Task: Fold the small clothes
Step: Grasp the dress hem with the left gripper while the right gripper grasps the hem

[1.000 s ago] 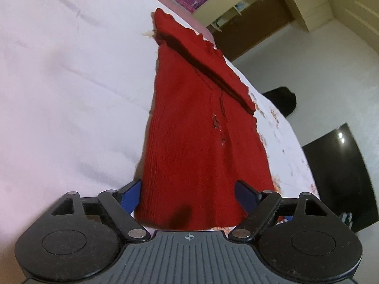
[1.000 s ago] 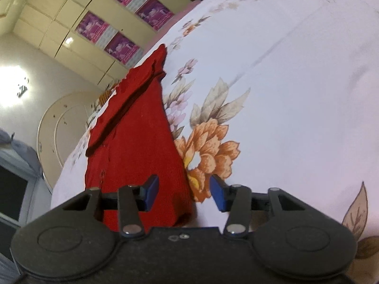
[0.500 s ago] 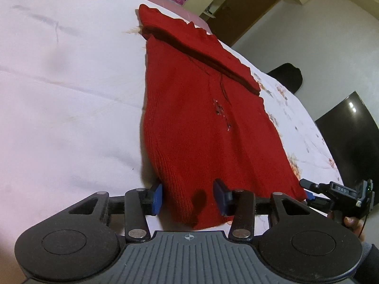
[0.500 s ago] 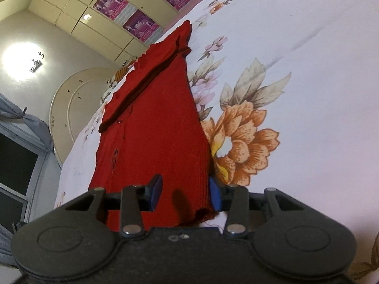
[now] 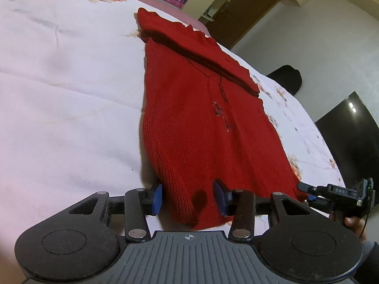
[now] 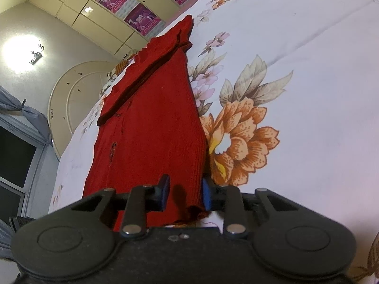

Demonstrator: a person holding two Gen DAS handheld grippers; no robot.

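A red knitted sweater (image 5: pixel 203 123) lies flat on the bed, its top part folded over at the far end. My left gripper (image 5: pixel 188 198) has its jaws around the near left hem corner, still apart with cloth between them. My right gripper (image 6: pixel 186 195) has its jaws around the near right hem corner (image 6: pixel 189 184), closer together, with cloth between them. The right gripper also shows in the left wrist view (image 5: pixel 331 194), at the sweater's other corner.
The bed has a white sheet with orange flowers (image 6: pixel 236 142). Beyond the bed's far side are a black object on the floor (image 5: pixel 286 75), a dark screen (image 5: pixel 350 127) and yellow cabinets (image 6: pixel 94 4).
Both grippers have narrowed their jaws around the hem corners. The left one closed from wide open and moved towards the left corner. The right one shifted onto the right corner.
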